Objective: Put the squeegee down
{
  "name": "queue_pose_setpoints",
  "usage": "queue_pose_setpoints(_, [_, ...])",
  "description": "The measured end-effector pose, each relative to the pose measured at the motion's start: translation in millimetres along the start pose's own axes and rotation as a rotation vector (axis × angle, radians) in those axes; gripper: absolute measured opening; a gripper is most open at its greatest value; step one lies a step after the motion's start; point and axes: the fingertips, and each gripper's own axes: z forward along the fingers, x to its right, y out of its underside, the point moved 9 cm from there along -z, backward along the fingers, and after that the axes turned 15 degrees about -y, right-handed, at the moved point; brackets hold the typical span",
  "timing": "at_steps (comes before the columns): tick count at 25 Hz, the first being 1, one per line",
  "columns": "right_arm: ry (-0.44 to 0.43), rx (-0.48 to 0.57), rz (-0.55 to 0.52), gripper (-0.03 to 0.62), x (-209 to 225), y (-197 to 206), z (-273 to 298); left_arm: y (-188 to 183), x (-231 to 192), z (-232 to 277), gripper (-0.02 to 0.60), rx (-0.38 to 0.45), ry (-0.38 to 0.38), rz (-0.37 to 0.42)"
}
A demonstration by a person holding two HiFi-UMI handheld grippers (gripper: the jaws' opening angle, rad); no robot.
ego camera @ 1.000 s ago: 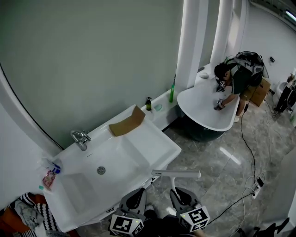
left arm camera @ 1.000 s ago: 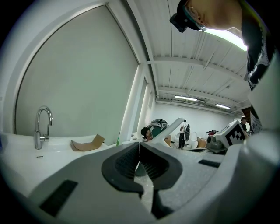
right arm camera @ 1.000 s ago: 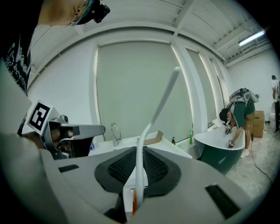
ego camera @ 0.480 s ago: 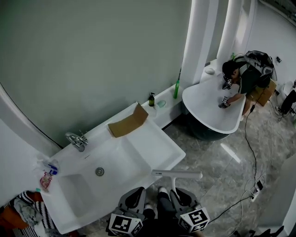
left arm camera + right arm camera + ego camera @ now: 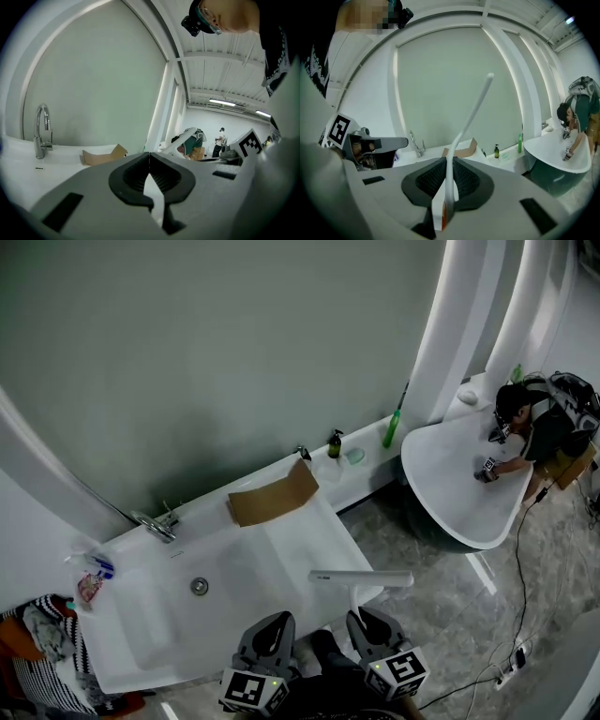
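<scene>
The white squeegee [image 5: 361,578] is a T shape; its blade lies crosswise over the front right corner of the white sink [image 5: 216,563]. My right gripper [image 5: 362,617] is shut on its handle, which rises between the pads in the right gripper view as a thin white squeegee handle [image 5: 465,123]. My left gripper [image 5: 276,622] hovers beside it over the sink's front edge, jaws shut with nothing between them [image 5: 149,157]. From the left gripper view the squeegee blade [image 5: 180,142] shows to the right, just past the jaws.
A faucet [image 5: 155,524] stands at the sink's back left and a folded cardboard piece [image 5: 273,495] at its back right. A dark soap bottle [image 5: 335,443] and a green bottle [image 5: 392,432] stand on the ledge. Another person leans over a bathtub [image 5: 464,493]. Cables [image 5: 517,615] cross the floor.
Both grippers have travelled sideways toward the sink. The squeegee blade, earlier over the floor by the sink's corner, now hangs over that corner. The grip on the handle is unchanged.
</scene>
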Motion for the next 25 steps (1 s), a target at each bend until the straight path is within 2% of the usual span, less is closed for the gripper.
queue_pose_setpoints(4, [-0.063, -0.026, -0.016, 0.057, 29.7, -13.1, 10.7, -4.5, 7.5, 14.2, 0.006, 0.034, -0.069, -0.025])
queue_pose_setpoints(9, [-0.137, -0.052, -0.039, 0.057, 46.8, -23.9, 22.4, -3.3, 11.1, 23.1, 0.006, 0.052, -0.140, -0.040])
queue_pose_setpoints(19, [-0.210, -0.082, -0.022, 0.057, 51.3, -34.3, 43.3, -12.5, 3.6, 27.7, 0.006, 0.076, -0.199, -0.057])
queue_pose_setpoints(25, [-0.220, -0.073, -0.001, 0.057, 45.6, -41.7, 56.5, -23.7, -11.0, 29.8, 0.006, 0.076, -0.204, -0.043])
